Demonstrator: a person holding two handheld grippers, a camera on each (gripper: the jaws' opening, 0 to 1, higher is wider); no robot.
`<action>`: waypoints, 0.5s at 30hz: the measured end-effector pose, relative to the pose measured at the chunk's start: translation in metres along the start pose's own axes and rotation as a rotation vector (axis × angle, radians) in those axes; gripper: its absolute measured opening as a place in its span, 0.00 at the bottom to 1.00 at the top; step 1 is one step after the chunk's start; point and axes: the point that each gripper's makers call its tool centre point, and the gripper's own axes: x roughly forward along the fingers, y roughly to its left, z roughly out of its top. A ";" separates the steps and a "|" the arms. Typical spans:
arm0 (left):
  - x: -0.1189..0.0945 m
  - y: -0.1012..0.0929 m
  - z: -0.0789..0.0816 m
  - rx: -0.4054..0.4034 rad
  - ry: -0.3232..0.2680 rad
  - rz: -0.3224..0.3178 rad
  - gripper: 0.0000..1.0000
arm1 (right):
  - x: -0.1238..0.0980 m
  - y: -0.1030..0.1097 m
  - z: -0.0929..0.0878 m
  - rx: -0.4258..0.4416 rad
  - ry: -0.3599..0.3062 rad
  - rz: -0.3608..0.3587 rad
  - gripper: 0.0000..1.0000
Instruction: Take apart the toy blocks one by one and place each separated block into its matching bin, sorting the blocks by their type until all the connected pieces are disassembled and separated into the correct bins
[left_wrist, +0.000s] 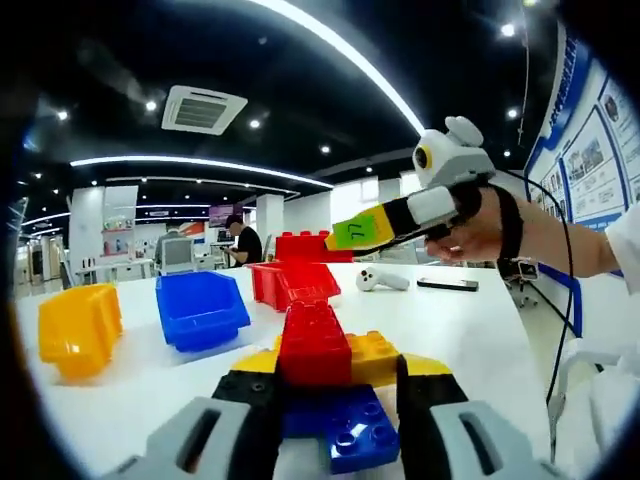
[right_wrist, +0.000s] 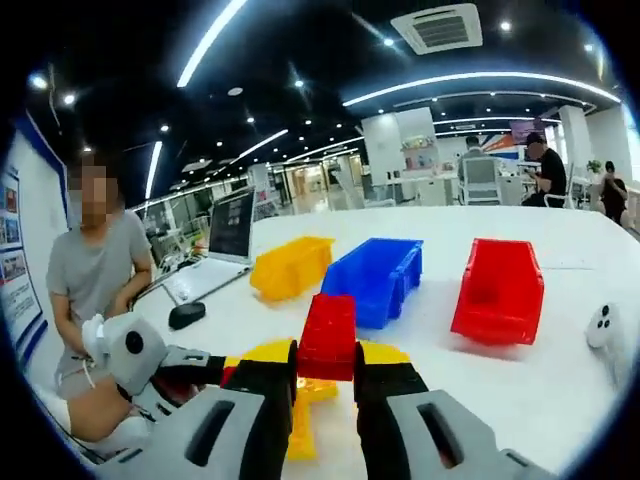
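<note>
1. The left gripper (left_wrist: 330, 400) pinches a blue block (left_wrist: 345, 425) at the bottom of a block stack, low over the white table (left_wrist: 470, 330).
2. The right gripper (right_wrist: 325, 385) pinches a red block (right_wrist: 328, 335), held up in the air.
3. Yellow bin (right_wrist: 290, 266), blue bin (right_wrist: 375, 275) and red bin (right_wrist: 498, 290) sit in a row on the table.

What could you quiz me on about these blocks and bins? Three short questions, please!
1. Pick one: which bin stands between the other two? A yellow, B blue, C red.
2. True or false: the right hand-held gripper holds a yellow block.
3. Fill in: the top block of the stack in the left hand-held gripper is ___.
Key: 1 B, the blue bin. 2 False, it holds a red block. 3 red.
</note>
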 end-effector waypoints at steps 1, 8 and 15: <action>0.000 0.000 0.000 0.000 0.000 0.000 0.45 | 0.000 -0.006 0.001 0.006 -0.002 -0.012 0.23; 0.000 -0.001 0.000 -0.005 -0.005 0.004 0.45 | 0.006 -0.062 0.008 0.025 -0.010 -0.141 0.23; -0.002 -0.002 0.000 -0.010 -0.010 0.005 0.45 | 0.021 -0.106 0.019 0.056 -0.007 -0.251 0.23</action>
